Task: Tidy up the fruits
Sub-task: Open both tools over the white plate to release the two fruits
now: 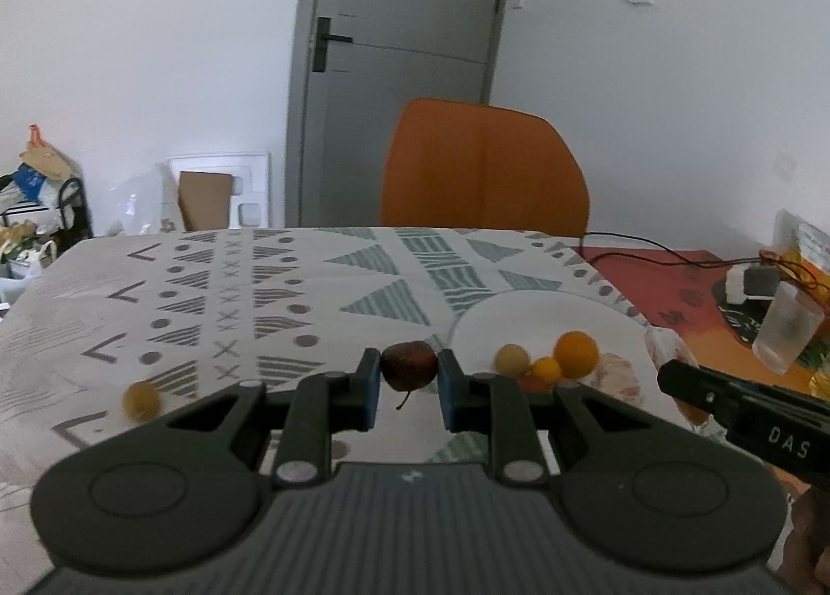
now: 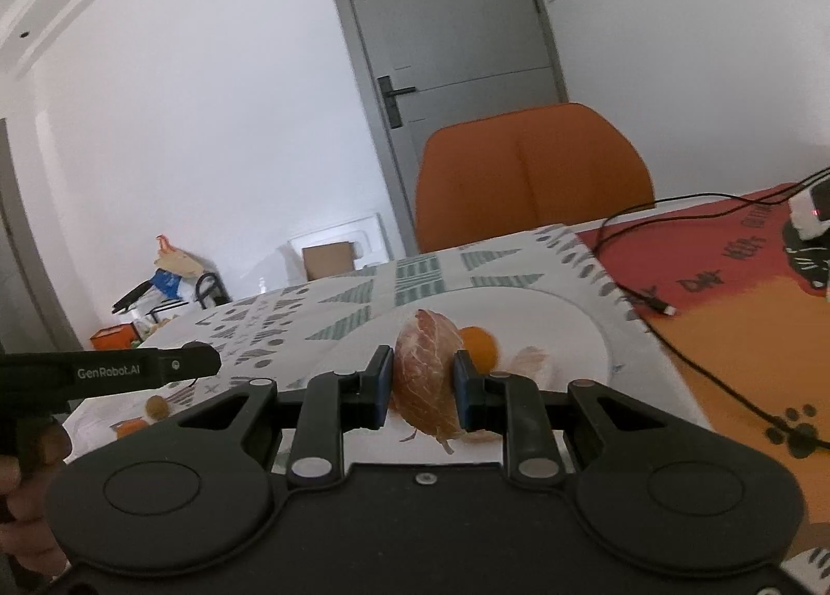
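The left gripper point(image 1: 409, 379) is closed on a small dark red fruit point(image 1: 409, 365) with a thin stem hanging below it, held above the patterned tablecloth point(image 1: 259, 294). The right gripper point(image 2: 421, 385) is clamped on a peeled citrus piece point(image 2: 426, 377), pinkish with white pith, held over the white plate point(image 2: 570, 330).

On the plate lie an orange fruit point(image 1: 575, 354), a smaller orange one point(image 1: 547, 369) touching it, a pale yellow one point(image 1: 512, 359) just beside those, and another peeled segment point(image 1: 617, 377). A yellow fruit point(image 1: 140, 400) sits alone on the cloth, well apart on the left. An orange chair point(image 1: 482, 164) stands at the far edge of the table, with a grey door point(image 1: 399, 50) behind it. To the right, a red and orange mat point(image 2: 726, 284) carries a black cable point(image 2: 700, 361) and a white charger block point(image 2: 809, 211); a clear glass point(image 1: 786, 330) stands near the edge.

The far left clutter of bags and a rack is blurred. In the right wrist view the held citrus hides part of the orange fruit, and a hand point(image 2: 31, 491) is cut off at the frame edge.

The left gripper's side reads "GenRobot.AI"; the right one's shows "DAS". The mat's lettering is too blurred to read.
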{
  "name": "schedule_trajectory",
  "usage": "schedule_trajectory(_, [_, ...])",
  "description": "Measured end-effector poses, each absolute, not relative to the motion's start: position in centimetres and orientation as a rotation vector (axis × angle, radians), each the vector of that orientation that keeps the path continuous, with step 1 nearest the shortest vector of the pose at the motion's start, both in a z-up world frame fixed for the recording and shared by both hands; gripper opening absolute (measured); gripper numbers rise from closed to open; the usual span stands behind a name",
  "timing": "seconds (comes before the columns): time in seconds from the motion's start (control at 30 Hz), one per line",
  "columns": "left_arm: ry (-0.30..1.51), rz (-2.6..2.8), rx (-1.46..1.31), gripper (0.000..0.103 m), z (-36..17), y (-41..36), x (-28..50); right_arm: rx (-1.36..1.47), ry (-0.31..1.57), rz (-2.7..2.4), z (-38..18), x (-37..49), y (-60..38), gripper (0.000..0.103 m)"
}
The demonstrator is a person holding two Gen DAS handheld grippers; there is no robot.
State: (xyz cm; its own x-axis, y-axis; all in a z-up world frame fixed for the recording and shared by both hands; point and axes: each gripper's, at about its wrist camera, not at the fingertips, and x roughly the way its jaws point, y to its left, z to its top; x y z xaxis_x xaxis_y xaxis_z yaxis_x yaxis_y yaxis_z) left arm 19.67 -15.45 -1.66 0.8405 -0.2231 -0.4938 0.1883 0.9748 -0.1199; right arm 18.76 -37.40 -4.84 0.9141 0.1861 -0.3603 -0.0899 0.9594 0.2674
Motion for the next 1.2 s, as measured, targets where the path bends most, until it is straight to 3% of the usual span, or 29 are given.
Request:
schedule_trajectory(0.33, [0.550, -0.276, -0.047, 0.022, -2.3, -18.9, 21.3, 0.295, 0.394, 0.074, -5.9, 19.4, -40.3, 0.025])
schedule_trajectory(0.47, [0.560, -0.298, -0.041, 0.022, -2.6, -19.9, 21.7, 0.291, 0.381, 0.057, -6.0, 19.2, -40.5, 0.057])
schedule_trajectory(0.5, [0.561, -0.302, -0.040, 0.022, -2.7, -20.1, 21.8, 0.292, 0.373, 0.052, -6.0, 18.9, -40.5, 0.061])
schedule_trajectory(0.9, [0.585, -0.271, -0.056, 0.027, -2.7, -18.9, 21.8, 0.274, 0.427, 0.121, -6.3, 18.8, -38.5, 0.061])
schedule_trajectory(0.97, [0.584, -0.252, -0.054, 0.034, -2.6, -18.1, 21.6, 0.265, 0.427, 0.135, -6.2, 18.8, -37.8, 0.063])
schedule_trajectory(1.03, [0.580, -0.230, -0.055, 0.048, -2.5, -17.2, 21.4, 0.259, 0.427, 0.141, -6.2, 18.8, -37.2, 0.065])
schedule_trajectory(1.2, [0.551, -0.169, -0.058, 0.065, -1.9, -14.8, 20.6, 0.250, 0.431, 0.159, -6.0, 18.9, -36.0, 0.069])
